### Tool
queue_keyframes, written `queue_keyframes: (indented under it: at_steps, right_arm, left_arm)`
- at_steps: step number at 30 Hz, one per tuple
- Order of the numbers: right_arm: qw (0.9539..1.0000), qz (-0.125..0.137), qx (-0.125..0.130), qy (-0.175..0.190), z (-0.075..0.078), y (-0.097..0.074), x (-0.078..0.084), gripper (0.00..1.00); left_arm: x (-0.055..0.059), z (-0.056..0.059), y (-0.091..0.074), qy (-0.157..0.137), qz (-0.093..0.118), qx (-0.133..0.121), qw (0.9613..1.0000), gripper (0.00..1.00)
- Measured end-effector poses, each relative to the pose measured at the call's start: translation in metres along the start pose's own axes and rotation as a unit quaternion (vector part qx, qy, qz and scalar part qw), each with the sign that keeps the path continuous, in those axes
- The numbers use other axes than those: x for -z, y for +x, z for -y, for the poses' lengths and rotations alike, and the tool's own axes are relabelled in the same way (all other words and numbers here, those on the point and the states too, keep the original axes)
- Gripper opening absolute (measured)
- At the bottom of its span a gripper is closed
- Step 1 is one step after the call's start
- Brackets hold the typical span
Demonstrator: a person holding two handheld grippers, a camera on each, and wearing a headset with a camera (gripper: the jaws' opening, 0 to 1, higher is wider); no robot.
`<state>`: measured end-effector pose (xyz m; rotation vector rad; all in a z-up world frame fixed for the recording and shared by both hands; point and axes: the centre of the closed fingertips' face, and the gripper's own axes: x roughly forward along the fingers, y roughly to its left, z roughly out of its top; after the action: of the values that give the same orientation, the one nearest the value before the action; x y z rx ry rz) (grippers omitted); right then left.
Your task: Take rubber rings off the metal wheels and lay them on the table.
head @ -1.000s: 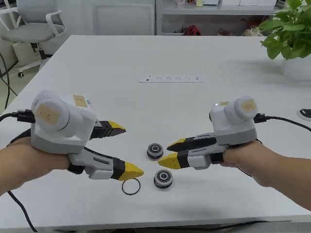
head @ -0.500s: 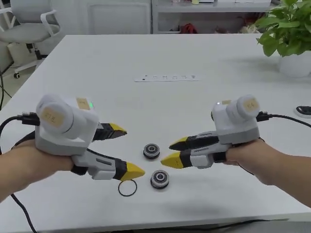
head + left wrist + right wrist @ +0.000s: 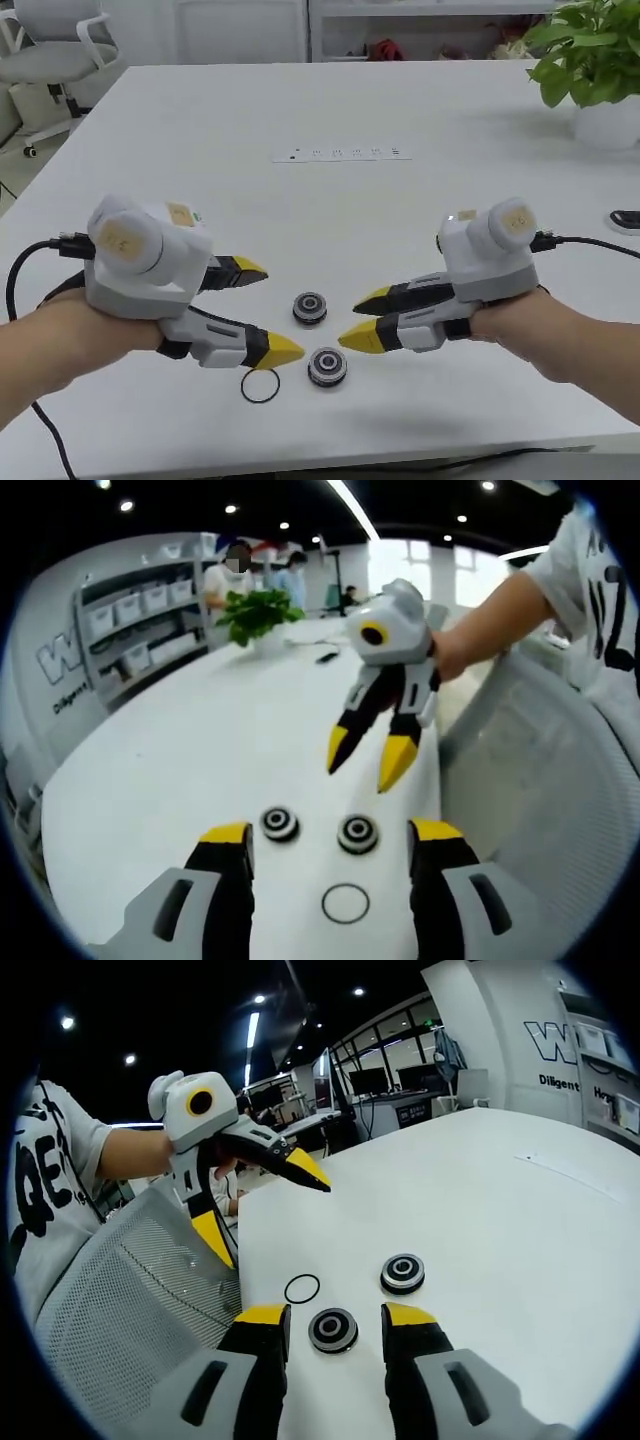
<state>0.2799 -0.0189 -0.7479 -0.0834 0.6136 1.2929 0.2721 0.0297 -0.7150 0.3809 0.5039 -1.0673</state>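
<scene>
I hold the left tool (image 3: 272, 310) and right tool (image 3: 358, 318) spread. A thin black rubber ring (image 3: 260, 385) lies flat on the smooth white surface (image 3: 400, 220), beside the near metal wheel (image 3: 327, 366). The far metal wheel (image 3: 310, 307) sits just beyond. The wall lettering (image 3: 566, 1080) reads "Diligent".

near wheel (image 3: 327, 366): flat | far wheel (image 3: 310, 308): flat | black ring (image 3: 260, 385): loose, flat

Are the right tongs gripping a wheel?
No, the right tongs are open, and the nearer wheel lies free on the table, touching neither tip.
</scene>
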Motion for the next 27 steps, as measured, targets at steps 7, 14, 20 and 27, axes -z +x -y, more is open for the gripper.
queue_keyframes:
  at_steps: [7, 14, 20, 27]
  right_arm:
    - [0.9999, -0.009, -0.005, -0.007, -0.002, 0.001, 0.008, 0.33]
    - [0.9992, -0.029, -0.009, -0.027, -0.003, 0.004, 0.018, 0.32]
    - [0.9984, -0.043, -0.011, -0.037, -0.003, 0.006, 0.025, 0.31]
    - [0.9968, -0.061, -0.015, -0.049, -0.003, 0.011, 0.033, 0.30]
  left_arm:
    - [0.003, 0.002, 0.006, -0.004, -0.003, 0.006, 1.0000, 0.61]
    - [0.006, 0.004, 0.011, -0.005, -0.005, 0.010, 0.9999, 0.58]
    - [0.010, 0.003, 0.016, -0.009, -0.007, 0.013, 0.9998, 0.57]
    - [0.014, 0.006, 0.019, -0.008, -0.014, 0.017, 0.9997, 0.56]
